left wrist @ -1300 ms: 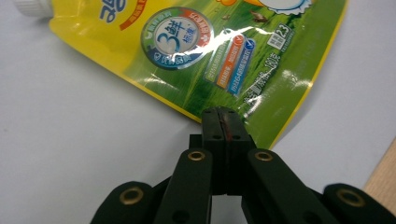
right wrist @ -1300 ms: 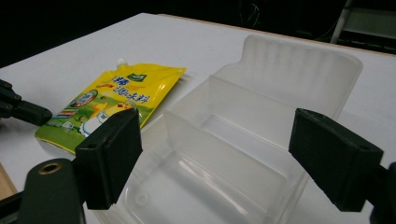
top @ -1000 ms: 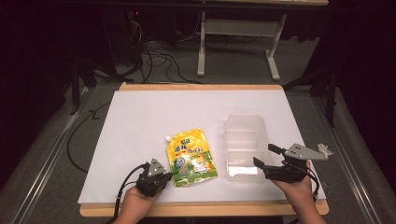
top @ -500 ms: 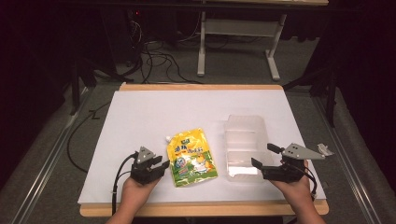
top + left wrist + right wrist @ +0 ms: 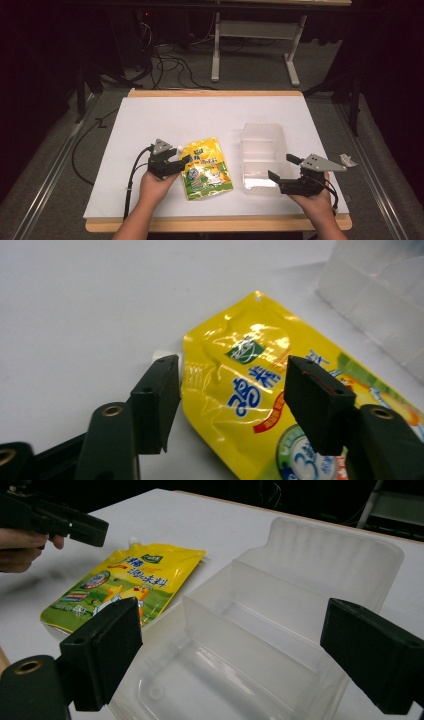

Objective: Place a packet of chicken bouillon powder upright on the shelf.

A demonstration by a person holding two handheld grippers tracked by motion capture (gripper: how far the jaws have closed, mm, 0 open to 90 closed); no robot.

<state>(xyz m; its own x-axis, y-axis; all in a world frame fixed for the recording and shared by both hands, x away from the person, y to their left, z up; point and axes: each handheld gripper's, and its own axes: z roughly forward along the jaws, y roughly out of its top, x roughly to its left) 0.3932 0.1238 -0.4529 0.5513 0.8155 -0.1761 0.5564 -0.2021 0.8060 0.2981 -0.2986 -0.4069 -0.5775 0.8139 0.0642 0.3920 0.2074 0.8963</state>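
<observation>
The left tongs (image 5: 227, 400) had just been opening and stood wide astride the pouch's (image 5: 205, 167) upper left corner, gripping nothing. The right tongs (image 5: 235, 650) gaped empty over the clear tray (image 5: 262, 155), just right of the pouch on the counter (image 5: 165, 120). A shallow bite on that slick corner could slip or drag the pouch.

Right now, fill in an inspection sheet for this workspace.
Surface: white sheet on a wooden table.
Job's things: yellow pouch flat; clear plastic tray beside it, nothing in it.
Clutter: nothing seen.
Grippers: left gripper open, jaws just been opening at the pouch's edge; right gripper open at the tray's near end.
Cables: black cable trails from the left gripper.
Surroundings: dark floor, floor cables, table frame.
</observation>
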